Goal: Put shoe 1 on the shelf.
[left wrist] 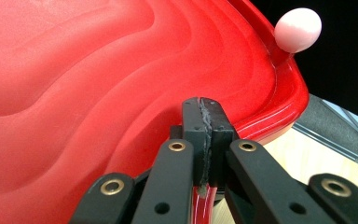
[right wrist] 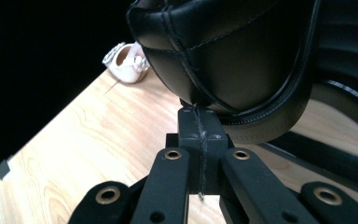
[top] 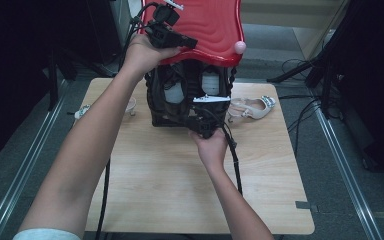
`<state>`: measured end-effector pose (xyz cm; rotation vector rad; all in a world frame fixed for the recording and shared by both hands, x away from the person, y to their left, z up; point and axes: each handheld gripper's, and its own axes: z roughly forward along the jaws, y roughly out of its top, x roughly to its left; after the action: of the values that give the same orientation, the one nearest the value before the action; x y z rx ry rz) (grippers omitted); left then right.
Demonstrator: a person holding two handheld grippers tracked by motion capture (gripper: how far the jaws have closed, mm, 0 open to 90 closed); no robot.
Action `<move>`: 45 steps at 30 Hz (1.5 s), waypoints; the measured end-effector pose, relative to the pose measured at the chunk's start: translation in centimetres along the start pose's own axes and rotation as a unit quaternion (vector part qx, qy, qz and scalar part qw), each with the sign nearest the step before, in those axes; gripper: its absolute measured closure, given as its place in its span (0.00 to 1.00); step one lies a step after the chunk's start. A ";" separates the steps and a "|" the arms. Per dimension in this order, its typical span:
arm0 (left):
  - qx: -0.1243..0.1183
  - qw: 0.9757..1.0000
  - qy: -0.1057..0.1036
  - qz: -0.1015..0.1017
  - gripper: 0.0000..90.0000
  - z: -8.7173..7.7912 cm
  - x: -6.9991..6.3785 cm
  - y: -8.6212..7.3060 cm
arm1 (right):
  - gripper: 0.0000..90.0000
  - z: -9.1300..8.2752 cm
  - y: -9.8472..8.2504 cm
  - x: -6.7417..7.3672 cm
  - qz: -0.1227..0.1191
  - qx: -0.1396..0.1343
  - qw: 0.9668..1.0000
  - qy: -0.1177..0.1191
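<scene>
A red wavy plastic shell with a pink ball at its right corner stands raised over a black stitched bag on the wooden table. My left gripper is at the shell's near left rim, and its jaws are shut with the red rim running between them. My right gripper is at the bag's near bottom edge. Its jaws are shut, with the tips against the bag's black seam; whether anything is pinched I cannot tell.
One pale heeled shoe lies right of the bag, and another lies at the table's left edge. White items sit inside the bag. Cables trail across the table from both grippers. Dark stands and cables surround the table.
</scene>
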<state>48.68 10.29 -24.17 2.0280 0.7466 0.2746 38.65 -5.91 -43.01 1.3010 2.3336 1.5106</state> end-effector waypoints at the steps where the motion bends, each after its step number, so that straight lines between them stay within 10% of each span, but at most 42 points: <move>1: 0.001 1.000 0.000 0.002 1.00 0.0 0.0 0.0 | 1.00 0.1 0.3 -0.1 0.001 -0.002 1.000 -0.002; 28: -0.005 1.000 0.001 -0.005 0.98 -0.2 0.0 -0.2 | 1.00 4.7 3.1 -0.2 0.043 0.008 0.999 0.007; 37: 0.006 1.000 0.009 -0.006 0.95 -1.7 -0.5 -0.2 | 1.00 1.8 1.1 0.4 0.032 -0.019 0.999 0.039; 45: 0.008 1.000 -0.023 -0.010 0.88 -5.2 -1.6 -2.5 | 0.87 -1.7 -1.0 0.5 -0.003 -0.031 0.998 0.050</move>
<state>44.01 13.92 -23.31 2.0344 0.7415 0.2100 36.88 -6.91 -42.76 1.2315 2.3249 1.6706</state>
